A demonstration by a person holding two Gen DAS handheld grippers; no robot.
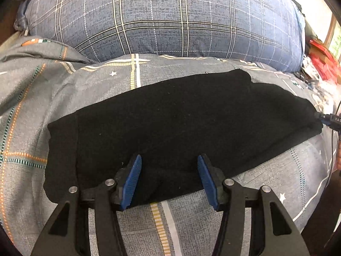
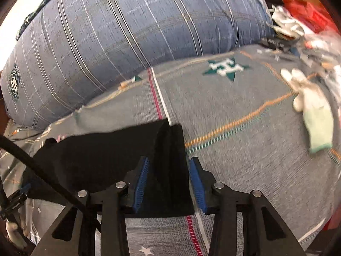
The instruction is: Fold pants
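Note:
Black pants point(image 1: 181, 123) lie flat across a grey patterned bedsheet point(image 1: 266, 192), folded into one long band. My left gripper point(image 1: 169, 157) hangs open over the near edge of the band's middle, with the cloth lying loose beneath its blue pads point(image 1: 133, 179). In the right wrist view one end of the pants point(image 2: 106, 155) reaches in from the left. There my right gripper point(image 2: 168, 161) stands open astride that end. Its blue pads point(image 2: 141, 181) flank the cloth without pressing it. This view is blurred.
A big blue plaid pillow point(image 1: 159, 17) point(image 2: 106, 42) lies along the far side of the bed. A white work glove point(image 2: 313, 115) rests on the sheet point(image 2: 234, 106) to the right. Red boxes and clutter point(image 2: 298, 0) pile up beyond it. A black cable point(image 2: 42, 170) crosses the lower left.

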